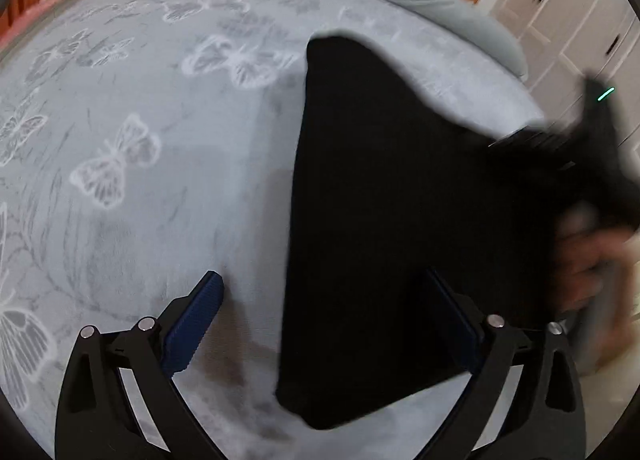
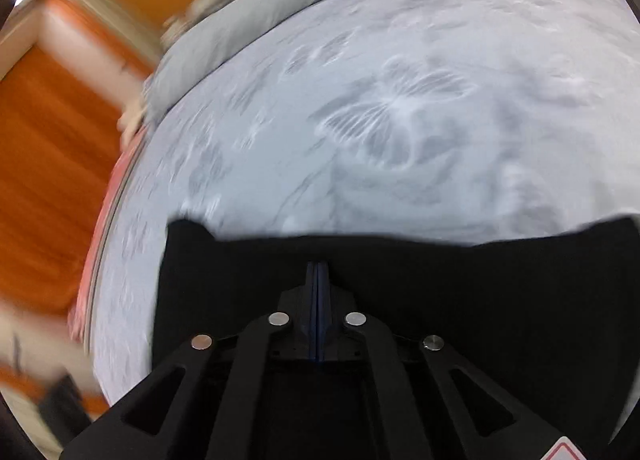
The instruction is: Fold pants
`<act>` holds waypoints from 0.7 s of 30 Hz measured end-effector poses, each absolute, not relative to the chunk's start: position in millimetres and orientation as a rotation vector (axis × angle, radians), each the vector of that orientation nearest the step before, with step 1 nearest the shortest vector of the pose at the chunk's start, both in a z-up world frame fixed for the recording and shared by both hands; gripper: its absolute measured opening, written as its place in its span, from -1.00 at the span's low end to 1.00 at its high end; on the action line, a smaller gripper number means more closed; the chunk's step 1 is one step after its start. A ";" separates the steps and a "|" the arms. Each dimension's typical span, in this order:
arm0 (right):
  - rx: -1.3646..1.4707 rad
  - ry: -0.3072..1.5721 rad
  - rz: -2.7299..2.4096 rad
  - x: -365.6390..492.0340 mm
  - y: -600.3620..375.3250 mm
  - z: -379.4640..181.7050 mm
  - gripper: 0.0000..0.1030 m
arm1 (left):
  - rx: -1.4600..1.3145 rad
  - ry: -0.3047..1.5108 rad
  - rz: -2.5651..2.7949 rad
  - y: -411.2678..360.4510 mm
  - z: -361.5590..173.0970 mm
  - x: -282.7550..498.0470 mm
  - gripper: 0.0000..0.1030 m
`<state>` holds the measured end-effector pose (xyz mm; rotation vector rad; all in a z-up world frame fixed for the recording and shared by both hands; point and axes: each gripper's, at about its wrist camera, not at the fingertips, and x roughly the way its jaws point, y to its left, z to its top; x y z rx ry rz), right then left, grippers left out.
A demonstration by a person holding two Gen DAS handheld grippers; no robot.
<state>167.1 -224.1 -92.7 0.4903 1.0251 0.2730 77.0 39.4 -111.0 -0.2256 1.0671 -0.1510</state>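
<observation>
Draping black pants (image 1: 400, 199), plush butterfly blanket (image 1: 140, 139)

The black pants (image 1: 400, 219) lie on the pale butterfly-print blanket (image 1: 140, 139), right of centre. The left gripper (image 1: 324, 292) hangs above them, its blue fingers (image 1: 192, 324) spread wide: one over the blanket, one over the cloth. At far right a blurred hand (image 1: 592, 264) lifts the pants' edge. White cabinets (image 1: 560, 7) stand beyond.
</observation>
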 end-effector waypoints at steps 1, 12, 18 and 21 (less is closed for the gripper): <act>0.410 0.965 0.293 159.6 -216.7 -73.3 -0.89 | -0.260 1.061 -0.149 43.0 -109.2 74.3 0.88; 0.012 1.141 0.528 222.2 -56.2 -106.7 -1.00 | -0.287 1.045 -0.089 61.6 -109.8 68.2 0.91; 0.020 1.046 0.507 208.1 -61.7 -68.6 -1.00 | -0.272 1.075 -0.109 61.3 -110.9 71.8 0.91; -0.039 1.116 0.445 227.1 -49.9 -113.3 -1.00 | -0.274 1.072 -0.098 61.2 -111.3 73.2 0.91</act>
